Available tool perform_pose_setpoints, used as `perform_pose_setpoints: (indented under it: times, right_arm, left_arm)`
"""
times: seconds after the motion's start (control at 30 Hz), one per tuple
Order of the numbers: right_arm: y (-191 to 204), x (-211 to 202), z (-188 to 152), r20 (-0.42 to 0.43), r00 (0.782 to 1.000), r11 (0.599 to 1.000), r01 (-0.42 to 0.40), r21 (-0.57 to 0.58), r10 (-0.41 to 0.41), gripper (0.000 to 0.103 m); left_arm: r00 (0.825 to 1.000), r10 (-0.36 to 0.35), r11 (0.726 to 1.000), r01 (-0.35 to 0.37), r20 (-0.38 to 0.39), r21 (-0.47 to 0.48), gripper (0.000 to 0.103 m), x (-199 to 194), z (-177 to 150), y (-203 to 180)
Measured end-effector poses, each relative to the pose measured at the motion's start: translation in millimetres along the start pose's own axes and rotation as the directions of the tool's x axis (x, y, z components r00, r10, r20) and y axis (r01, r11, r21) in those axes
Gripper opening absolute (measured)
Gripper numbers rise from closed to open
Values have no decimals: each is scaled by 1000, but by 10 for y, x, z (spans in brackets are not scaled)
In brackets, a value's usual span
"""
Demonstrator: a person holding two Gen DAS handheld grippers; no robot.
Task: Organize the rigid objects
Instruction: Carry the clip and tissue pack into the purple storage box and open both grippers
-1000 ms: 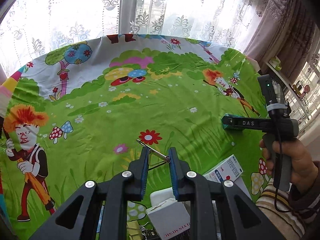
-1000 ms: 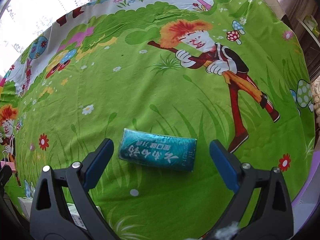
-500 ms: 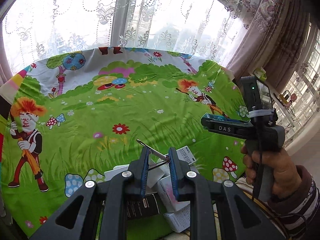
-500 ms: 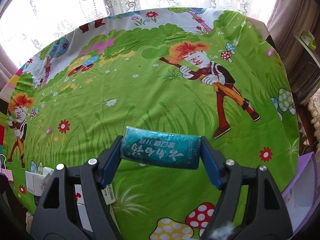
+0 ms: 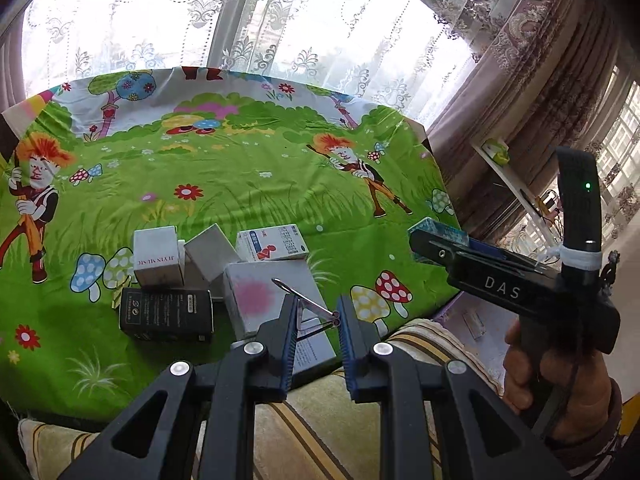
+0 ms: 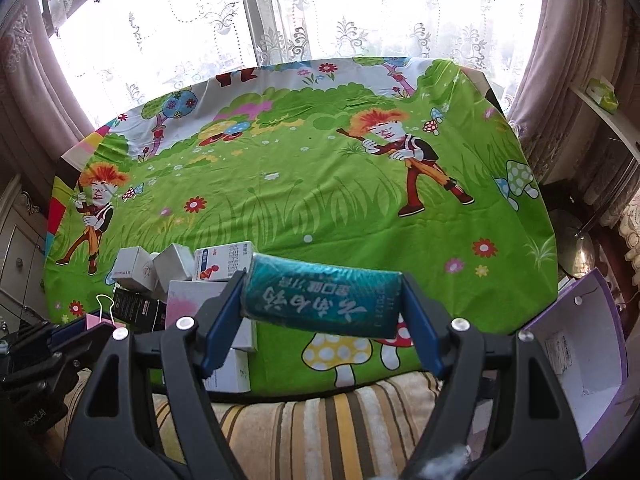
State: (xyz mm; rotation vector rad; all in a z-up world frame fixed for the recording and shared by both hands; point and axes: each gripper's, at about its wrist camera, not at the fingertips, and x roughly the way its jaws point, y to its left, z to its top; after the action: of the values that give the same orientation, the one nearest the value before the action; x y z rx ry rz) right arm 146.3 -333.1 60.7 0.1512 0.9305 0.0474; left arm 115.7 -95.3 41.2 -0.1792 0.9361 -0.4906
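At the left, a binder clip [image 5: 310, 312] with wire handles is being pinched between the nearly closed fingers of the left gripper [image 5: 318, 322], above the near edge of the table [image 5: 248, 184]. Beneath and beyond it, small boxes [image 5: 208, 276] in white, black and pink are being seen clustered on the green cartoon cloth. Further right, a teal packet [image 6: 322, 300], shiny and printed with white characters, is being clamped crosswise by its two ends between the half-spread fingers of the right gripper [image 6: 320, 316], lifted clear of the table. At far right, a purple box [image 6: 576, 360] is being seen open; its contents cannot be made out.
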Motion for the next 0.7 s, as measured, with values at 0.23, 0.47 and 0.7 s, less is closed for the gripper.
perform_pose_setpoints:
  times: [0.23,0.47,0.7]
  right_arm:
    - [-285,-470,-309,41,998,998,56,-6,-55,77]
    - [-533,-772,-644,53,994,995,97,-29,-96,77]
    - [-864,-986,-896,63,986,988,156,-8,-155,77]
  left_arm:
    - [997,-77,996,77,-6,37,20,-92,-210,-444]
    - [988,-154,987,155,-20,53,20,-125,-362,-803]
    - [971,-230,968,235,-70,87,20,-13,-521,-1225]
